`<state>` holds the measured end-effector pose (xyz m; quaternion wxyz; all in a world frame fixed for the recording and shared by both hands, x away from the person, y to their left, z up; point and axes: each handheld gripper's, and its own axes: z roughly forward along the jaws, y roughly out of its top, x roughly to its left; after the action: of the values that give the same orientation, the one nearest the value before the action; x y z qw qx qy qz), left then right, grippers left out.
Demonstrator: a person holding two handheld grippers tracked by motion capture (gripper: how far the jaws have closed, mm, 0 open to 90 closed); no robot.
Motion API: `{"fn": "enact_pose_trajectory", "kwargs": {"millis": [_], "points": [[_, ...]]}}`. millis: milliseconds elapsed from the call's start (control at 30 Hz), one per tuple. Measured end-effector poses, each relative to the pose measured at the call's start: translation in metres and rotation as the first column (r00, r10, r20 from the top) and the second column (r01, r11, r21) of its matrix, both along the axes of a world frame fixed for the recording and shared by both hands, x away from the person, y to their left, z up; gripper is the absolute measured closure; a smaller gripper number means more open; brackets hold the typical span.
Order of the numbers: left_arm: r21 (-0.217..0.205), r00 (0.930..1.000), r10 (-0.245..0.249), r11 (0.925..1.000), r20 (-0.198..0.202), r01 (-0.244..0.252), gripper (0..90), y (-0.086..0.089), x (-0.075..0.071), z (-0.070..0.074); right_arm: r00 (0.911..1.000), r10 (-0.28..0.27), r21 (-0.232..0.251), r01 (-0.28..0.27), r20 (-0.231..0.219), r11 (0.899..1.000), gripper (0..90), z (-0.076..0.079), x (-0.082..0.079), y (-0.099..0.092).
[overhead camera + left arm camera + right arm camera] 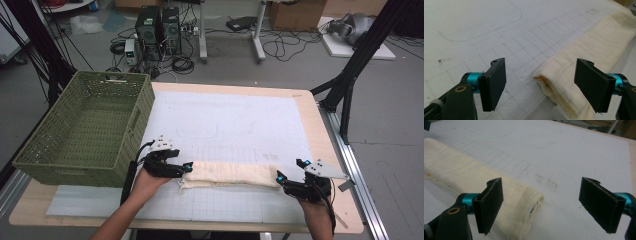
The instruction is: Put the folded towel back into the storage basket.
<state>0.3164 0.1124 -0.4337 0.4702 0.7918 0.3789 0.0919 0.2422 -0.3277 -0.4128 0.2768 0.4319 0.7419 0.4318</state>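
A cream cloth (230, 174), folded into a long narrow strip, lies across the front of the white gridded mat (225, 115). My left gripper (184, 170) sits at the strip's left end and is open. In the left gripper view, the cloth's folded end (589, 47) lies between the spread jaws of the left gripper (540, 67), untouched. My right gripper (291, 170) is at the strip's right end, also open. In the right gripper view, the cloth (461, 175) ends between the jaws of the right gripper (541, 185), nearer the left jaw.
A green woven basket (137, 120) stands on the table's left side, close behind my left hand. The mat covers most of the wooden table (325, 150). Computer towers (157, 27) and cables lie on the floor beyond; a black stand (350, 80) rises at the right.
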Motion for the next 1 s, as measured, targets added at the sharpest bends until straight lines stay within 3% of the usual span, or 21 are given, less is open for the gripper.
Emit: {"fn": "enact_pose_trajectory", "kwargs": {"millis": [200, 333, 467, 500, 567, 867, 1000], "points": [[0.036, 0.9998, -0.002, 0.9993, -0.02, 0.003, 30.9, -0.003, 0.001, -0.005, 1.0, -0.001, -0.004, 0.001, 0.0, 1.0, 18.4, 0.0, 0.0, -0.001], [0.092, 0.9992, -0.008, 0.9957, -0.038, 0.012, 33.5, -0.006, 0.0, -0.01, 1.0, -0.001, -0.004, 0.001, 0.0, 1.0, 18.6, 0.0, 0.0, -0.002], [0.127, 0.9991, -0.019, 0.9916, -0.039, 0.024, 38.8, -0.007, -0.002, -0.012, 1.0, -0.001, -0.008, 0.001, -0.005, 1.0, 18.8, -0.001, 0.0, -0.002], [0.152, 0.9996, -0.02, 0.9881, -0.019, 0.023, 40.0, -0.009, -0.003, -0.012, 1.0, 0.0, -0.009, 0.0, -0.006, 1.0, 19.0, -0.001, 0.0, -0.001], [0.162, 0.9997, -0.023, 0.9864, -0.012, 0.024, 40.4, -0.01, -0.004, -0.011, 1.0, -0.001, -0.011, 0.001, -0.009, 1.0, 19.1, -0.001, 0.0, -0.001], [0.145, 0.9976, -0.068, 0.987, -0.011, 0.069, 55.0, -0.012, -0.008, -0.012, 0.9999, 0.0, -0.009, 0.0, -0.013, 1.0, 19.1, -0.001, 0.0, -0.001], [0.121, 0.9953, -0.09, 0.9882, -0.037, 0.094, 64.1, -0.012, -0.008, -0.012, 1.0, 0.005, -0.012, -0.005, -0.005, 1.0, 19.3, -0.001, 0.001, -0.001]]}}
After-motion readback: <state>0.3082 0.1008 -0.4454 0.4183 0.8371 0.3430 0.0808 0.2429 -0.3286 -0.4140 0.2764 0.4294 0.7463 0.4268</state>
